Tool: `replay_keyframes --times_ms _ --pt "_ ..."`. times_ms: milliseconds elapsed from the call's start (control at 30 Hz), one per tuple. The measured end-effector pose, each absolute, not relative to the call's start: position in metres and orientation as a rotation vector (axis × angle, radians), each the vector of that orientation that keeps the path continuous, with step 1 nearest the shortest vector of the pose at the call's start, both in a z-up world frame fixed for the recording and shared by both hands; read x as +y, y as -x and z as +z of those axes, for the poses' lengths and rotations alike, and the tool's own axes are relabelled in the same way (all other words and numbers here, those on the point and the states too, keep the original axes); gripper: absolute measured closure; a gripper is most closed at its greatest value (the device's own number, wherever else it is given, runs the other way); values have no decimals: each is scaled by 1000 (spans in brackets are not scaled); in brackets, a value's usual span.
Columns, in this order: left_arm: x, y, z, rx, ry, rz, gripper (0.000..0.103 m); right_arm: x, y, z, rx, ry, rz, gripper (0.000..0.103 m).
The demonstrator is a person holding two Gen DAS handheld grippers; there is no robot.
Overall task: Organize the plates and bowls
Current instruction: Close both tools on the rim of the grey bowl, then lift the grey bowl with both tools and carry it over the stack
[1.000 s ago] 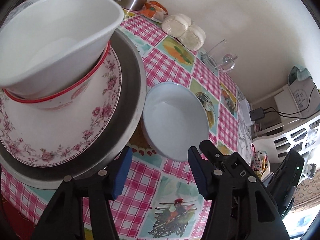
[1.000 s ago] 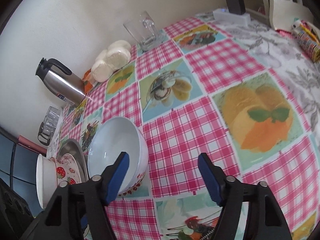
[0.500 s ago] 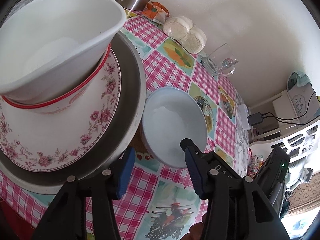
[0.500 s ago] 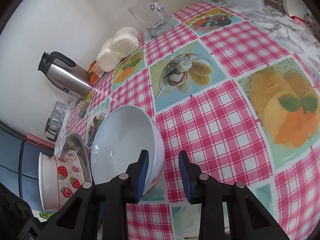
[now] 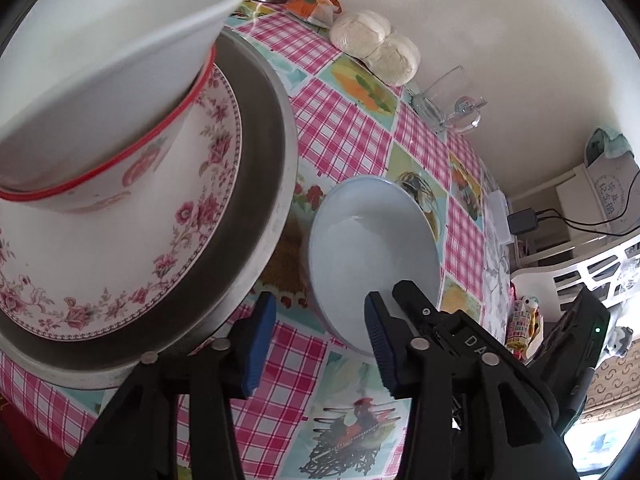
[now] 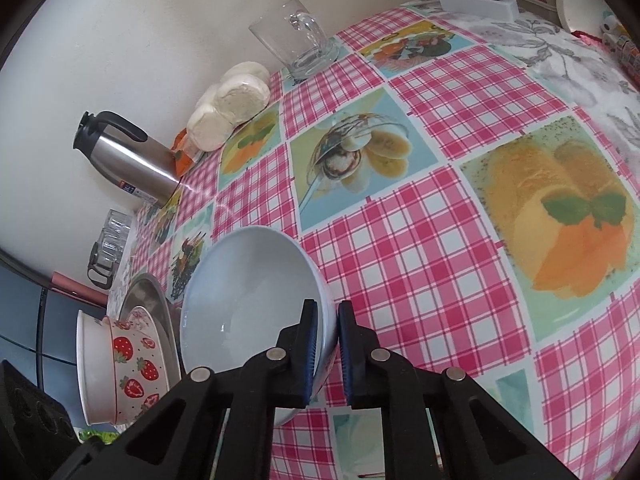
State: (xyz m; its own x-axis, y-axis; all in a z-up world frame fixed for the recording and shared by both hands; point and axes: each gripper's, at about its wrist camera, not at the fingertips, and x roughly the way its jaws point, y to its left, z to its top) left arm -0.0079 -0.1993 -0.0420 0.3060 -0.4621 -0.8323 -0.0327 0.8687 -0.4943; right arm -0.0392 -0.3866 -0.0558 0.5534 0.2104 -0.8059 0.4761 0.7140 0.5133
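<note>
Right claw point(image 6: 328, 346) now clamping bowl rim point(image 6: 320, 300)

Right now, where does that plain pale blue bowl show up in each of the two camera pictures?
Left wrist view: the pale blue bowl sits right of centre, beside the metal tray, just beyond the open left gripper.
Right wrist view: the bowl is at lower centre, its rim pinched by the right gripper.
Shared landmark: the glass mug by the wall.
</note>
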Motion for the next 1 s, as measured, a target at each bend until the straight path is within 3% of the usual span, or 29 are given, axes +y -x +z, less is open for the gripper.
replay_keyframes --times_ms 67,300,1000 --pt "-202 8 -43 1240 460 -308 59 -388 41 -54 1005 -776 -188 92" --pt "-207 4 -49 1247 445 -337 79 -398 48 -56 1009 -797 -206 92" --pt "-244 -8 -65 1238 214 -457 78 -415 67 -63 996 -865 -235 92"
